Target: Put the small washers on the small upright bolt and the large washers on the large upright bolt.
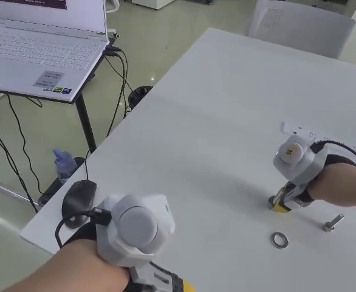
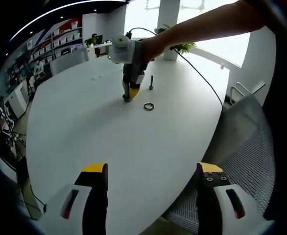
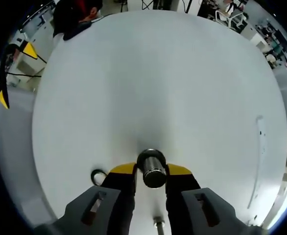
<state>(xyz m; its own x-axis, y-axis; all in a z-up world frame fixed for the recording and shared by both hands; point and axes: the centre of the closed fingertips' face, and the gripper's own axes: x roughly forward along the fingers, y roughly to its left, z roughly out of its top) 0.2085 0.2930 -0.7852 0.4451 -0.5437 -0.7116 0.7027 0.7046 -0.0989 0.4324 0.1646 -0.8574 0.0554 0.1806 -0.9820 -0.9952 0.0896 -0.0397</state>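
At the far left, off the table (image 1: 226,109), we see a laptop (image 1: 44,48) on a side stand, and a dark mouse (image 1: 79,201) lies near the table's left edge; neither concerns the job. Next comes our left gripper (image 2: 151,171), which hovers over the near edge of the table with its jaws spread wide and nothing between them, well apart from the work. Further right, our right gripper (image 1: 281,204) points down at the tabletop. Its own view shows the yellow-tipped jaws drawn in against both sides of the large bolt (image 3: 153,169), whose round end faces the camera, so we take it to be gripped and standing upright. Just beside it, on the side nearer us, a single washer (image 1: 279,239) lies flat on the bare surface, on neither bolt. To its right stands the small bolt (image 1: 333,223), thin and upright in the left gripper view, near the washer but not touching it. We judge the step in hand to be steadying the large bolt, with no washer threaded as far as we can see. The next move, we think, calls for the right jaws to let go without toppling the bolt, then for a pinch on the washer's thin rim. Whether it is a large or a small one we cannot tell, and that decides its bolt.
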